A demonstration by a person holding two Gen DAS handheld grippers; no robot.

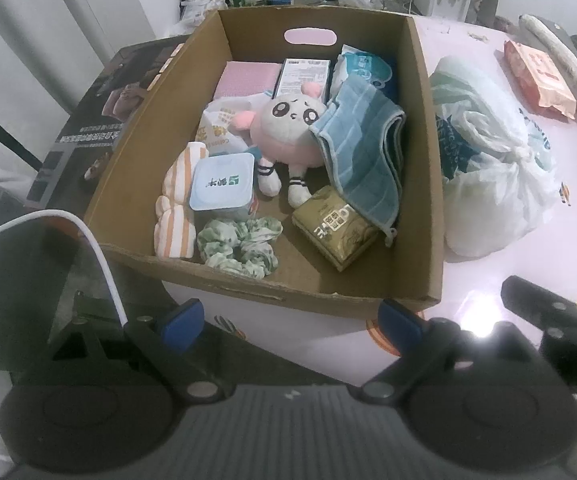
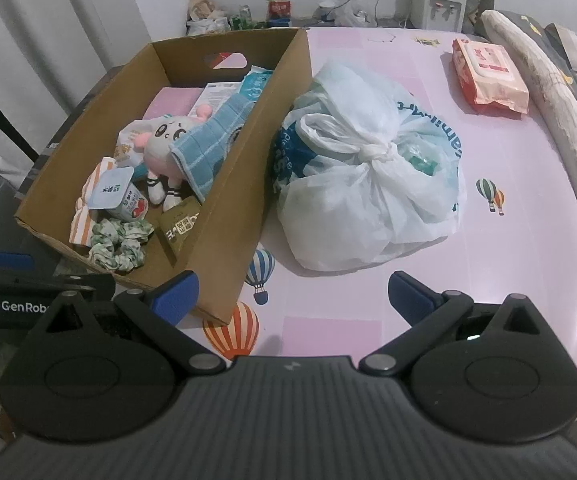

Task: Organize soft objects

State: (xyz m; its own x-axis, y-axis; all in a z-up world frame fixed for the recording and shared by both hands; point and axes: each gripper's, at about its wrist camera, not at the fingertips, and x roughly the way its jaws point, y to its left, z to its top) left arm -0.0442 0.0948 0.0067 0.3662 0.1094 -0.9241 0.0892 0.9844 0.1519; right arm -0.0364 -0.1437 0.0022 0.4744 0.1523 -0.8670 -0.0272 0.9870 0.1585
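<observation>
Two black hand-held grippers, left gripper (image 1: 290, 322) and right gripper (image 2: 292, 300) alike — ribbed grey housing, round black discs either side, silver pivot screws on angled black links. Blue pads (image 2: 176, 292) tipping the jaws. White cable (image 1: 100, 256) trailing off the left one — white "GenRob" lettering along its side.

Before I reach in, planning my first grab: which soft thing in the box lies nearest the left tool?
The green scrunchie, by the near wall; the striped cloth, plush and towel sit farther back.

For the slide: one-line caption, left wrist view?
Open left tool facing cardboard box of plush toy, blue towel, scrunchie.
</observation>
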